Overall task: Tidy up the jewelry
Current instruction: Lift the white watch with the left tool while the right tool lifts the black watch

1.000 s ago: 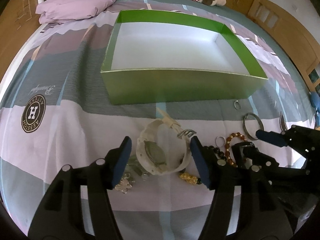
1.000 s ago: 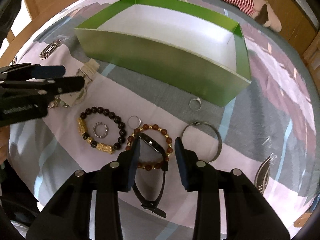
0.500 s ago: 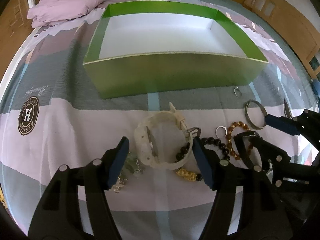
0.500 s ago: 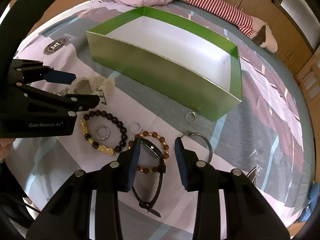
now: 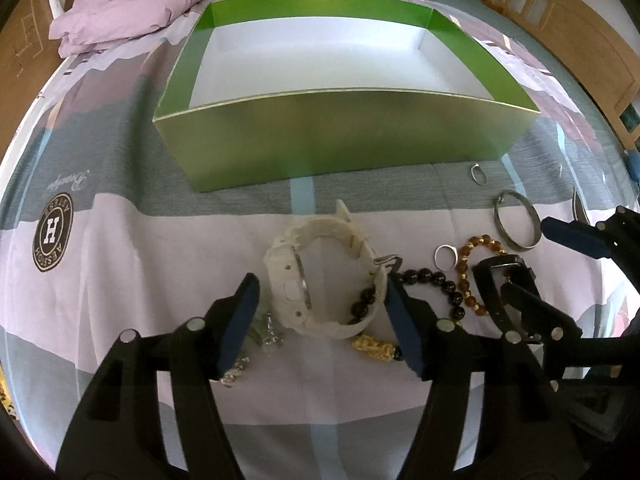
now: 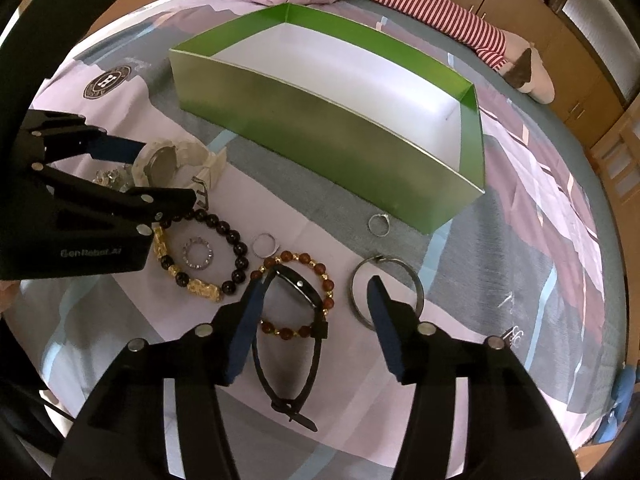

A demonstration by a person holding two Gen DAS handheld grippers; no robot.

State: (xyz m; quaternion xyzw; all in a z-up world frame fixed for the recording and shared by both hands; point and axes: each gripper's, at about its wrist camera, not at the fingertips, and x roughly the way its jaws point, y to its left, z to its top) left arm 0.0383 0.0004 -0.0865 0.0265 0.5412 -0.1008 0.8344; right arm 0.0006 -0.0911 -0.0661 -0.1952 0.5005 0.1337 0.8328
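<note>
The left gripper [image 5: 320, 312] stood with its jaws apart around the white watch [image 5: 320, 280]; the right-hand pad sat against the strap by the buckle, the other pad clear of the case. The right gripper [image 6: 316, 316] had just been opening its jaws, and they straddled the black watch [image 6: 298, 320] with a gap on both sides. That watch lay across the amber bead bracelet [image 6: 296, 292]. Just left of it the dark bead bracelet [image 6: 200, 256] circled a small sparkly ring [image 6: 198, 254], and a plain silver ring [image 6: 265, 245] lay between the two bracelets. A silver bangle [image 6: 386, 288] lay touching the outer side of the right gripper's right finger. A glittery piece [image 5: 256, 340] showed under the left gripper's left finger. Farther on, a ring with a stone [image 6: 379, 225] lay close to the near corner of the green box [image 5: 344, 144], whose near wall stood upright, its white floor bare. A band of open bedspread [image 5: 120, 260] separated the jewelry from that wall, and more lay free to the left. Behind the box were a lilac quilt [image 5: 128, 8] and a striped soft toy [image 6: 460, 28]
</note>
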